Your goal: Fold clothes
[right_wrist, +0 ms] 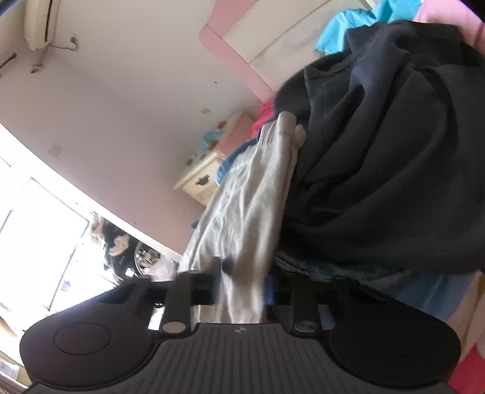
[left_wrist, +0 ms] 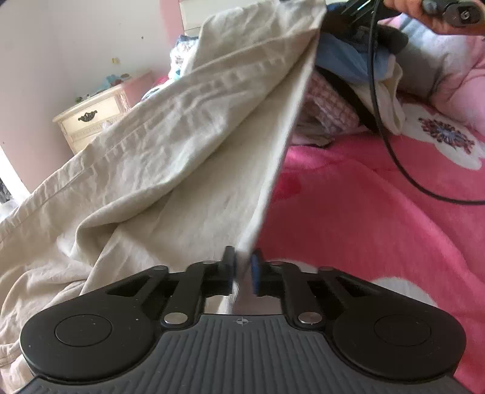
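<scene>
A cream garment (left_wrist: 169, 145) with stitched seams is stretched taut over the pink bed. My left gripper (left_wrist: 242, 269) is shut on one edge of it, low in the left wrist view. The cloth runs up and away to the top of that view, where a hand (left_wrist: 424, 15) holds the other gripper. In the right wrist view my right gripper (right_wrist: 242, 282) is shut on a bunched end of the same cream garment (right_wrist: 242, 206), with the cloth passing between its pads. Its fingertips are blurred.
A pink floral blanket (left_wrist: 363, 218) covers the bed. A heap of clothes lies behind: a black garment (right_wrist: 379, 157), blue (left_wrist: 342, 57) and turquoise pieces (right_wrist: 348, 27), a grey pillow (left_wrist: 430, 60). A black cable (left_wrist: 391, 145) trails across the blanket. A cream nightstand (left_wrist: 91, 121) stands by the pink wall.
</scene>
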`<state>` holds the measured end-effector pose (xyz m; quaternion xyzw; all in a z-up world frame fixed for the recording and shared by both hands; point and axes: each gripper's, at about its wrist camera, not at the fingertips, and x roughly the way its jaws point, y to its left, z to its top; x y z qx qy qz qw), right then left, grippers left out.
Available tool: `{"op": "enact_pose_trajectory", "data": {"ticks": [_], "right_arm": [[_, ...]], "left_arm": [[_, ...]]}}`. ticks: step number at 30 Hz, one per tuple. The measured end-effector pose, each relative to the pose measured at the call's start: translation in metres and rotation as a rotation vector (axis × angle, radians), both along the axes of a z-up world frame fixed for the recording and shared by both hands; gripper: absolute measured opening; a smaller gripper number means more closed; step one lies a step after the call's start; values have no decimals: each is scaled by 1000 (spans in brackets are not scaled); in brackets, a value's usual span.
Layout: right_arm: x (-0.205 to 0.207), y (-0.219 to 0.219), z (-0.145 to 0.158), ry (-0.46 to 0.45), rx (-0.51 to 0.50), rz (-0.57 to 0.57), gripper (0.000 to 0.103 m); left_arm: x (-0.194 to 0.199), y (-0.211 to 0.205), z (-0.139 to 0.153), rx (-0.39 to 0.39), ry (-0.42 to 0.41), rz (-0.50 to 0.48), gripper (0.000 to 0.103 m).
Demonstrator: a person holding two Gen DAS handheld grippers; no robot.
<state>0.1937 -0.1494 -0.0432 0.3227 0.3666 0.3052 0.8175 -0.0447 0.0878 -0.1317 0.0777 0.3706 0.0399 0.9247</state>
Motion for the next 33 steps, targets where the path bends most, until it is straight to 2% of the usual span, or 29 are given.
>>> {"op": "enact_pose_trajectory", "data": {"ticks": [3, 5, 8, 11, 15, 19, 22, 24, 25, 26, 29, 31, 33], "right_arm": [[-26, 2, 16, -87, 21, -12, 7], [-47, -3, 31, -160, 21, 4, 7], [-89, -26, 56, -221, 9, 42, 6], [-138, -63, 75, -214, -35, 58, 6], [-202, -116, 73, -71, -89, 1, 6], [-256, -169, 34, 133, -155, -104, 6], [-272, -188, -15, 250, -264, -153, 7], [-269, -190, -50, 328, -347, -143, 13], [-272, -189, -60, 347, -411, -131, 25], [-268, -185, -66, 357, -452, -119, 32], [-264, -190, -55, 384, -459, -73, 35], [-269, -196, -32, 371, -464, -42, 42], [-276, -191, -12, 314, -512, 21, 42]], "left_arm": [[-4, 3, 9, -38, -46, 26, 1], [-15, 4, 21, -82, -85, -3, 0], [-48, 9, 47, -174, -175, -122, 0], [-85, 20, 72, -284, -196, -228, 0], [-127, 27, 90, -395, -111, -341, 0], [-155, 22, 83, -525, 50, -417, 0], [-161, 15, 57, -603, 173, -442, 0], [-158, 7, 29, -629, 247, -429, 0], [-154, 2, 11, -634, 297, -411, 1], [-150, -2, -7, -639, 348, -392, 1], [-150, -5, -12, -640, 375, -378, 3], [-150, -6, -11, -640, 383, -372, 10], [-151, -2, -5, -640, 378, -363, 23]]}}
